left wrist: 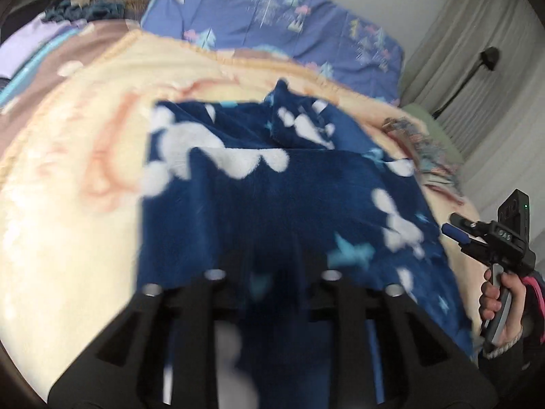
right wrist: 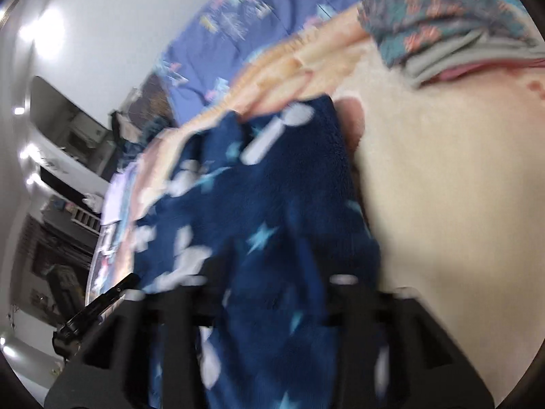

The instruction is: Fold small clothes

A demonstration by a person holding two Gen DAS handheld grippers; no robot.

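A dark blue fleece garment [left wrist: 272,197] with white clouds and pale stars lies partly folded on a cream blanket [left wrist: 68,221]. My left gripper [left wrist: 274,255] hangs low over its near edge. The dark fingers blur into the cloth, so a grip does not show. In the left wrist view my right gripper [left wrist: 454,227] is at the garment's right edge, held by a hand [left wrist: 500,300], its fingers slightly apart with nothing pinched. In the right wrist view the garment [right wrist: 279,184] fills the space under the right gripper [right wrist: 272,272], and one left finger [right wrist: 115,289] shows at the lower left.
A stack of folded patterned clothes [left wrist: 422,150] [right wrist: 442,17] sits on the blanket [right wrist: 442,187] to the right of the garment. A blue tree-print sheet [left wrist: 272,17] covers the far end of the bed. Grey curtains [left wrist: 494,68] hang at the right.
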